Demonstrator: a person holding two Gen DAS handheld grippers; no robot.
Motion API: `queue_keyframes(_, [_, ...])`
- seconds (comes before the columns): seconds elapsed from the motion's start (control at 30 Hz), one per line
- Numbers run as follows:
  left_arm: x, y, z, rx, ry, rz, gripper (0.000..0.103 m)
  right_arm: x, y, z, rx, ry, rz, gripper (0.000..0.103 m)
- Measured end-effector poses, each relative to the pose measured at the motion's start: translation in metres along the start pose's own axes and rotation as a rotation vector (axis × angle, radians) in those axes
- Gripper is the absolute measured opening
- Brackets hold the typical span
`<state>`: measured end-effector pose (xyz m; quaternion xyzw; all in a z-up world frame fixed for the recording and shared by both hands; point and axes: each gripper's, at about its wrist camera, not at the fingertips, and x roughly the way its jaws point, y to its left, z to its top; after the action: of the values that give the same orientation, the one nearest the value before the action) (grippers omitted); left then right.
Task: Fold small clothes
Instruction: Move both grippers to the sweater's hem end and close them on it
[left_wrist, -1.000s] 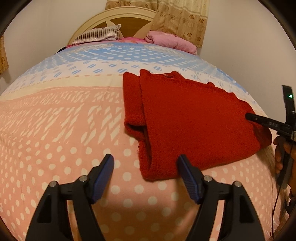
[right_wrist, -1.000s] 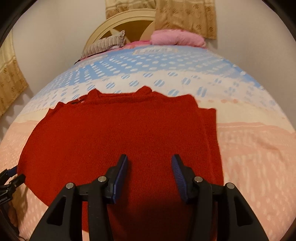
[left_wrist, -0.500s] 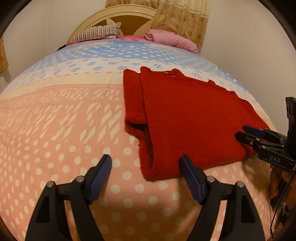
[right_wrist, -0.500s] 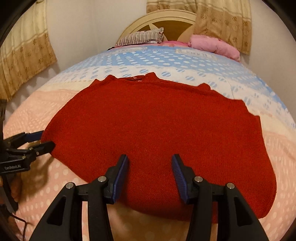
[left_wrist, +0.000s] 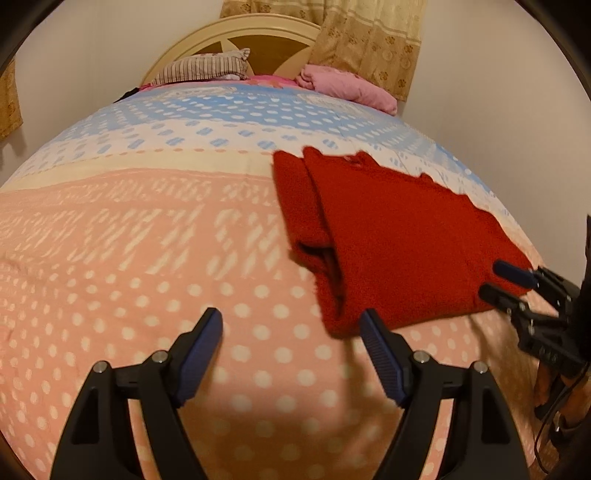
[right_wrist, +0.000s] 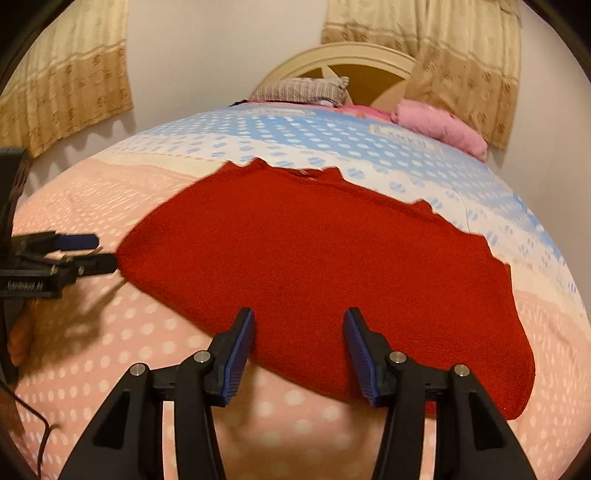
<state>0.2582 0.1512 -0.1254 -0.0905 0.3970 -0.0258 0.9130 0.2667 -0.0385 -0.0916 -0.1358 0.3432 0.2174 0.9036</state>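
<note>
Bed (left_wrist: 147, 229) bearing folded red sweater (right_wrist: 314, 258); left gripper (left_wrist: 291, 350) and right gripper (right_wrist: 299, 347), both spread wide and empty, flank its near edge.

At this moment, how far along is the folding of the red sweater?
Done: one side of the red sweater is already folded in, layers showing along its left edge. In hand: nothing; the left hand-held gripper and right hand-held gripper are both open at its near edge on the bedspread. Left: the remaining folds.
</note>
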Motion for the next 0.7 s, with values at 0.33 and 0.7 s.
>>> queue_keyframes(0.33, [0.013,0.031,0.036,-0.102,-0.026,-0.083,0.079,-0.013,0.084,0.014,-0.242,-0.073,0.018,0.053])
queue_keyframes(0.7, [0.059,0.015,0.073,-0.121,0.029,-0.219,0.079,0.017,0.132,0.021,-0.302,-0.030,0.039,0.053])
